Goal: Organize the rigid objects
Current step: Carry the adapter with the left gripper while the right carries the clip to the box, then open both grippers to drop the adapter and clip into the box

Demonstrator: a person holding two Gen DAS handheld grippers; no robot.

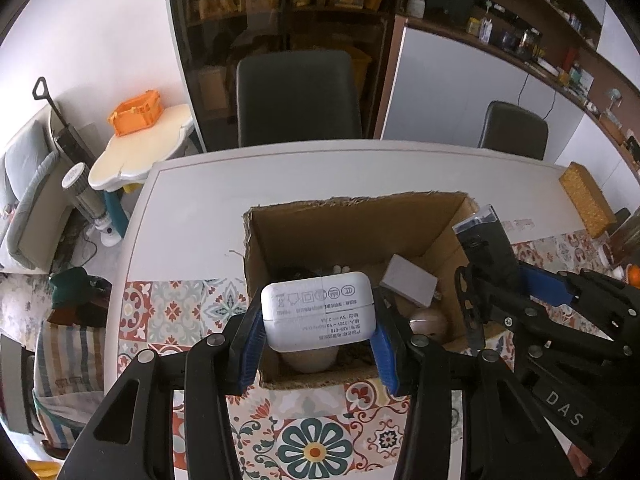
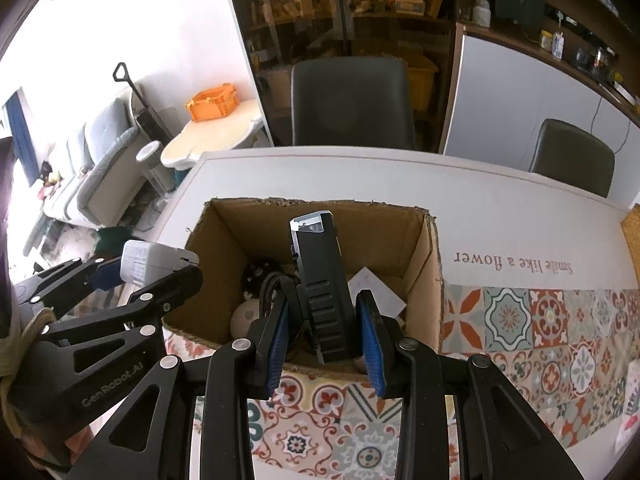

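Observation:
My left gripper (image 1: 318, 326) is shut on a white power adapter (image 1: 319, 310) and holds it over the near edge of an open cardboard box (image 1: 356, 216). It also shows in the right wrist view (image 2: 154, 266). My right gripper (image 2: 323, 330) is shut on a black flashlight-like device (image 2: 322, 288) with a strap, held upright over the same box (image 2: 430, 264). The device also shows at the right of the left wrist view (image 1: 490, 248). Inside the box lie a grey block (image 1: 408, 280), round beige objects (image 1: 428, 322) and dark items.
The box stands on a white table (image 1: 192, 216) with a patterned tile mat (image 2: 540, 332). A yellow sponge-like block (image 1: 586, 198) lies at the far right. Two dark chairs (image 1: 298, 96) stand behind the table. A small side table with an orange crate (image 1: 136, 112) is at left.

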